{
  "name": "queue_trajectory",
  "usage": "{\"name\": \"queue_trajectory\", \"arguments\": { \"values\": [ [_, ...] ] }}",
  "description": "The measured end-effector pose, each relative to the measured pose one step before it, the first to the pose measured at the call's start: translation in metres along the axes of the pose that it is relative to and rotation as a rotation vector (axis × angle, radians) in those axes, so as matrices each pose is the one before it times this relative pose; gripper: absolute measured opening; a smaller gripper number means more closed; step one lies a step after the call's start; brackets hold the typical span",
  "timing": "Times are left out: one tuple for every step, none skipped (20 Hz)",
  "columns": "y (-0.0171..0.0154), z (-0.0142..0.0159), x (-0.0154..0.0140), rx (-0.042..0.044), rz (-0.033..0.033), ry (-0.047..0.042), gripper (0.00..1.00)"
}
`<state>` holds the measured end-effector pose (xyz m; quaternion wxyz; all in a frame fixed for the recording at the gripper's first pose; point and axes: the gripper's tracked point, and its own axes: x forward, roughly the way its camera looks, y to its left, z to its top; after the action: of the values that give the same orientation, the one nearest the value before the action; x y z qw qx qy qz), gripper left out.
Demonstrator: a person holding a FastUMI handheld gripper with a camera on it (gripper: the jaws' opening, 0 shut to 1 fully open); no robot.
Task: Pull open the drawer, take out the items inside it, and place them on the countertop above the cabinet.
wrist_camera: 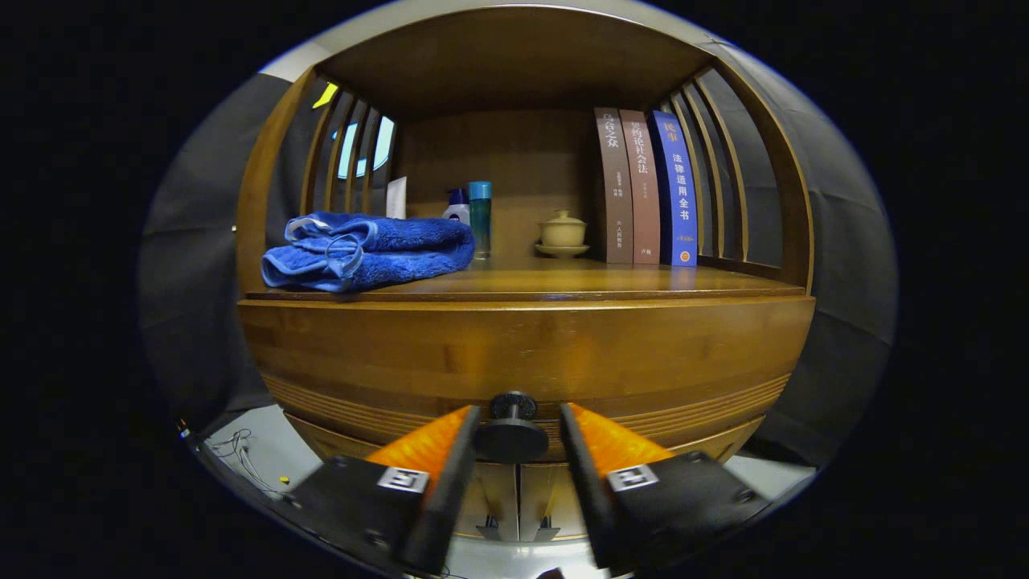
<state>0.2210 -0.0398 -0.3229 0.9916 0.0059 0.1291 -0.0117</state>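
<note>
The wooden cabinet's drawer front (522,354) faces me close up, and what lies inside it is hidden. Its dark round knob (512,426) sticks out low on the front. My gripper (518,408) is open, with one finger on each side of the knob. The left finger sits right against the knob's rim, while a thin gap shows on the right. Above the drawer runs the wooden countertop (579,281).
On the countertop, a folded blue towel (370,249) lies at the left. Two bottles (480,217) and a lidded cup on a saucer (562,233) stand at the back, with three upright books (647,189) at the right. Slatted sides and a wooden top enclose the shelf.
</note>
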Motion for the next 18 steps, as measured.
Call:
{"name": "queue_trajectory", "arguments": {
  "values": [
    [-0.00291,-0.00138,0.00599,-0.01308,-0.00511,-0.00078,0.62],
    [-0.00089,0.00071,0.00346,-0.01132,0.00350,-0.00328,0.53],
    [-0.00048,0.00039,-0.00084,0.00097,0.00042,-0.00309,0.48],
    [-0.00037,0.00116,-0.00395,0.00716,-0.00241,0.00151,0.42],
    [0.00137,-0.00110,-0.00039,0.00284,-0.00532,0.00478,0.39],
    [-0.00131,0.00126,-0.00103,0.00038,-0.00190,0.00805,0.36],
    [-0.00067,-0.00359,-0.00316,0.00467,-0.00016,0.00542,0.27],
    [0.00121,-0.00070,-0.00596,0.00768,-0.00068,-0.00297,0.27],
    [0.00027,-0.00082,-0.00812,0.00219,0.00053,-0.00448,0.27],
    [0.00041,-0.00160,-0.00877,-0.00072,0.00158,-0.00388,0.27],
    [-0.00080,-0.00210,-0.01055,0.00279,0.00064,0.00291,0.27],
    [0.00029,-0.00150,-0.00995,0.00543,0.00051,0.00129,0.27],
    [-0.00017,-0.00181,-0.01027,0.00978,0.00248,0.00361,0.27],
    [0.00103,-0.00186,-0.01048,0.00168,0.00290,0.00371,0.27],
    [0.00004,-0.00216,-0.00868,-0.00339,-0.00098,0.00101,0.27],
    [-0.00040,-0.00122,-0.00921,-0.00302,0.00132,0.00126,0.27],
    [-0.00019,-0.00212,-0.00886,0.00211,0.00125,0.00040,0.27],
    [0.00085,-0.00096,-0.00843,0.00458,0.00349,0.00131,0.27]
  ]
}}
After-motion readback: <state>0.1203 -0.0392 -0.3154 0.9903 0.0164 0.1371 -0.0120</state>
